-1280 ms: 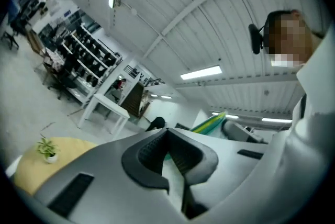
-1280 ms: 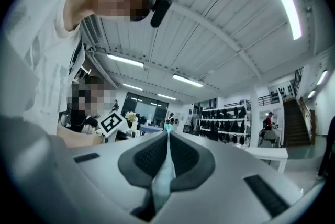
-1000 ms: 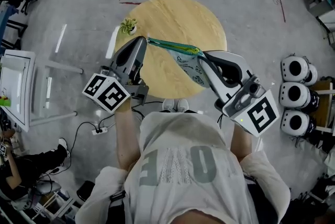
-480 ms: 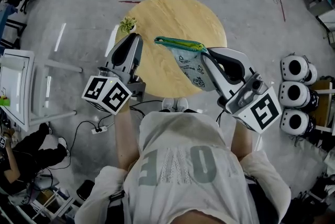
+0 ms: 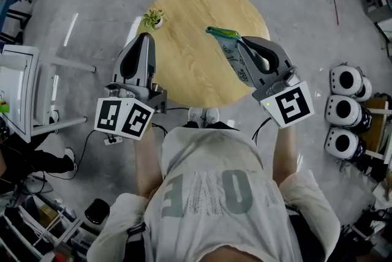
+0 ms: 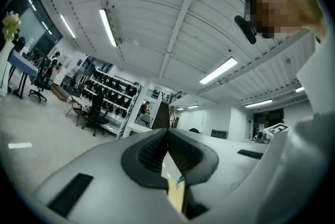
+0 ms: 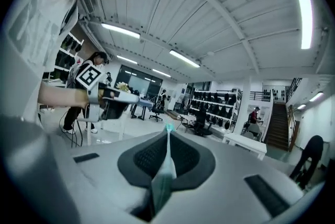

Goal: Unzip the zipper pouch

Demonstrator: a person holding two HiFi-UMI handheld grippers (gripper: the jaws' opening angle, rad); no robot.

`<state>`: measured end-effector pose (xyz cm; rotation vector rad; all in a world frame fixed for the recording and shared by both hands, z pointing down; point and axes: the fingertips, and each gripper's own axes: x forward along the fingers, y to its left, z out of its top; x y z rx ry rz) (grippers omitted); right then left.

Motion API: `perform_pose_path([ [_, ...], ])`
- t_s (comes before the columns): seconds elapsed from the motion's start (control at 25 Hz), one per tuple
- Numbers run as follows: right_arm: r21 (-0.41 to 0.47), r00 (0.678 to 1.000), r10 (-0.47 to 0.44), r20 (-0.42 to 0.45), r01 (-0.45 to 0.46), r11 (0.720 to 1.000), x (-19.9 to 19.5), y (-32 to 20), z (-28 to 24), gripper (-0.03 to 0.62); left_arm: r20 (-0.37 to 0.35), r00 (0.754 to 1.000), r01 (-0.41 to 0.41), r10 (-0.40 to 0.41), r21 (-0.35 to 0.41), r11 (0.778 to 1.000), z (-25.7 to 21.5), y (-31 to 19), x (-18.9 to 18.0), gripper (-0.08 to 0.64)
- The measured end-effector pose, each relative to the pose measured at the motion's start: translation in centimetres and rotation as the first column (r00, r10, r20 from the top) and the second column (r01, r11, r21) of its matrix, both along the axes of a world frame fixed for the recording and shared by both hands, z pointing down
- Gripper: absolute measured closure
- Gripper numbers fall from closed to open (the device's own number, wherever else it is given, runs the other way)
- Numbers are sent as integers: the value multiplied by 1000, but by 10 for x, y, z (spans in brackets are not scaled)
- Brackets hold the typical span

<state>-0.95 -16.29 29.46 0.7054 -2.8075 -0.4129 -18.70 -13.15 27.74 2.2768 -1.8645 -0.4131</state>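
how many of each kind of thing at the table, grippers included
grippers: 2 (left gripper, right gripper)
pouch: 1
plant: 1
table: 1
total: 5

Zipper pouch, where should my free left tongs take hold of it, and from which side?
Pinch the free end of the green zipper edge, coming in from the left. The pouch hangs from the shut right tongs, and that end sticks out toward the left tongs, which are shut and must open first.
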Motion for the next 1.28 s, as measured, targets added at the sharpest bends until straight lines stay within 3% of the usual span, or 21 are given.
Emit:
perform_pose_path([
  [0.2, -66, 991, 37, -126, -45, 997, -6, -27, 52, 558, 22, 998, 62, -62, -4, 998, 0, 7, -8, 534],
  [0.36, -52, 964, 48, -260, -64, 997, -9, -50, 93, 558, 17, 995, 100, -99, -25, 995, 7, 14, -16, 534],
  [0.52, 9, 910, 63, -411, -65, 998, -13, -71, 131, 557, 19, 990, 139, -138, -49, 989, 14, 21, -24, 534],
  [0.72, 78, 813, 67, -578, -26, 997, -21, -80, 185, 557, 40, 982, 186, -183, -78, 980, 23, 29, -30, 534],
  [0.96, 90, 757, 49, -652, 12, 996, -36, -65, 230, 557, 69, 975, 219, -213, -95, 971, 30, 35, -32, 534],
  [1.28, 42, 730, 14, -684, 20, 999, -57, -44, 283, 557, 78, 965, 260, -251, -130, 957, 44, 44, -36, 534],
])
